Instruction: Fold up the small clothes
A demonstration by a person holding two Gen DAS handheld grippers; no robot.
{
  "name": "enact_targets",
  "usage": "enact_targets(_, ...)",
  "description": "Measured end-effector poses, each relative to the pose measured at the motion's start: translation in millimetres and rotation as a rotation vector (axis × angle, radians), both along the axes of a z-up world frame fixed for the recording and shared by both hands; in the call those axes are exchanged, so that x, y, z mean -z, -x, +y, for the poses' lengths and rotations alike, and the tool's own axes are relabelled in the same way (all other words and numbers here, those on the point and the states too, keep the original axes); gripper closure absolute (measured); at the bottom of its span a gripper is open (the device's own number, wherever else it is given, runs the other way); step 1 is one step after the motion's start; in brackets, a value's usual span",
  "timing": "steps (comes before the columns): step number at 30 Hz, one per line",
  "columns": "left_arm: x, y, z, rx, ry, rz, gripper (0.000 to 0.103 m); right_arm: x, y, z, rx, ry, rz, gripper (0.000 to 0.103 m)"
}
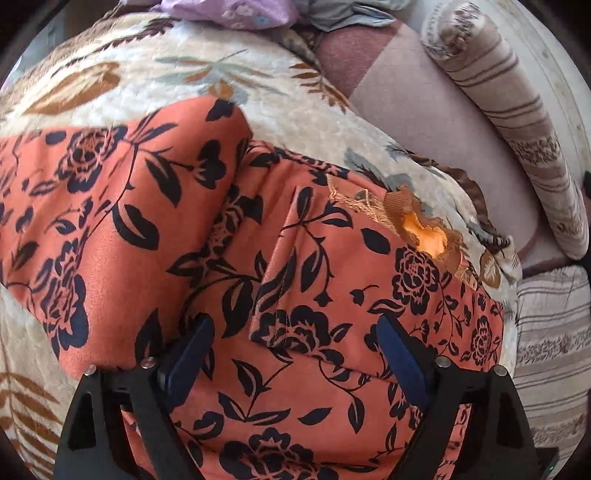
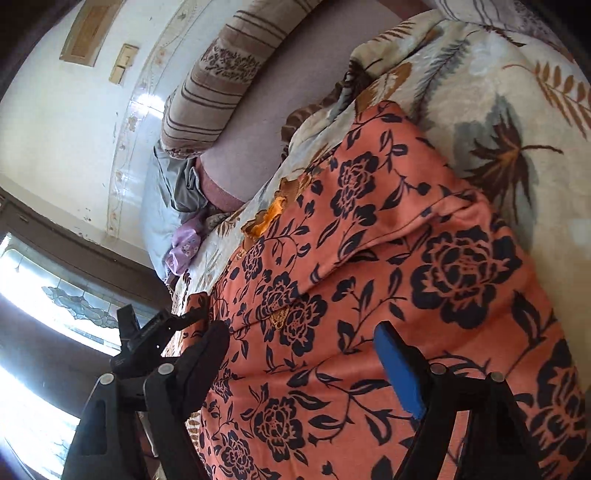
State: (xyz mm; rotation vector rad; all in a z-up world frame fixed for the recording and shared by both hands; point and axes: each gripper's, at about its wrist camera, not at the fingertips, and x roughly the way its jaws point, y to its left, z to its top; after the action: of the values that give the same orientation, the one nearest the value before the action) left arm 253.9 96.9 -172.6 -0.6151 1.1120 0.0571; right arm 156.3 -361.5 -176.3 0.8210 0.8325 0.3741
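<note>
We see the orange floral garment spread over the cream leaf-print blanket, partly folded, with 1 layer lapped across another near its middle. At the garment's far edge an embroidered neckline shows a yellow-orange lining. Our left gripper sits low over the garment's near part with its 2 blue-padded fingers spread wide, the cloth lying between them unpinched. Our right gripper is likewise spread apart above the garment, 1 blue pad over the fabric and the other finger at the garment's edge. Beyond the garment lie a striped bolster, a mauve sheet, and a lilac cloth beside a grey one. We see no containers and no legible writing anywhere.
</note>
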Motion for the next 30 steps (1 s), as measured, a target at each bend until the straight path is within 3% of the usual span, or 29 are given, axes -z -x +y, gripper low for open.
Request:
enact_targets(2, 4.1, -2.2, 0.2, -0.013, 0.016, 0.004, 0.014, 2.6, -0.5, -6.2, 0.013, -0.004, 0.007, 0.020)
enact_targets(3, 5.0, -4.8, -1.7, -0.004, 0.001, 0.014, 0.023, 3.9, -1.5, -6.9, 0.014, -0.003, 0.011, 0.020)
enact_targets(4, 5.3, -8.2, -4.8, 0.010, -0.027, 0.027, 0.052, 4.9, -2.7, -6.8, 0.011, -0.002, 0.012, 0.020)
enact_targets(5, 6.9, -13.3, -7.0, 0.028, -0.057, 0.053, 0.071, 6.0, -2.4, -8.0, 0.009, 0.001, 0.013, 0.020)
enact_targets(6, 9.1, -17.1, -6.7, 0.034, -0.078, 0.085, 0.083, 6.5, -2.9, -8.0, 0.010, 0.005, 0.016, 0.020)
enact_targets(8, 6.2, -18.6, -0.1, 0.031, -0.033, 0.075, 0.090, 7.1, -3.3, -9.2, 0.017, 0.005, 0.024, 0.020)
enact_targets(10, -16.7, -8.4, 4.4, 0.019, -0.030, 0.006, 0.091, 5.3, -2.7, -11.0, 0.021, 0.016, 0.024, 0.020)
enact_targets(12, -55.7, 15.4, 0.7, 0.021, -0.098, -0.119, 0.091, 1.7, -2.9, -13.2, 0.027, 0.023, 0.018, 0.020)
enact_targets(14, -74.2, 37.9, -2.3, 0.026, -0.133, -0.178, 0.091, -2.6, -6.1, -17.7, 0.042, 0.023, 0.006, 0.020)
enact_targets(16, -59.7, 43.7, -1.6, 0.021, -0.149, -0.133, 0.091, -4.7, -14.1, -24.3, 0.073, 0.013, 0.011, 0.020)
enact_targets(20, 5.1, 28.9, 0.0, 0.065, -0.188, 0.044, 0.090, -8.4, -46.7, -31.6, 0.073, -0.033, 0.040, 0.019)
enact_targets(24, 1.1, 32.4, 1.3, 0.068, -0.197, 0.011, 0.089, -16.6, -91.0, -35.2, 0.027, -0.091, 0.021, 0.016)
enact_targets(26, 0.4, 32.7, 3.8, 0.067, -0.200, 0.013, 0.088, 4.6, -120.1, -42.4, 0.022, -0.105, 0.092, 0.004)
enact_targets(28, -0.2, 32.1, 3.6, 0.067, -0.215, 0.012, 0.087, 32.0, -139.3, -54.3, 0.065, -0.090, 0.218, 0.007)
enact_targets(30, 0.5, 32.3, 2.2, 0.074, -0.232, 0.011, 0.087, 18.6, -143.3, -59.0, 0.066, -0.151, 0.187, 0.007)
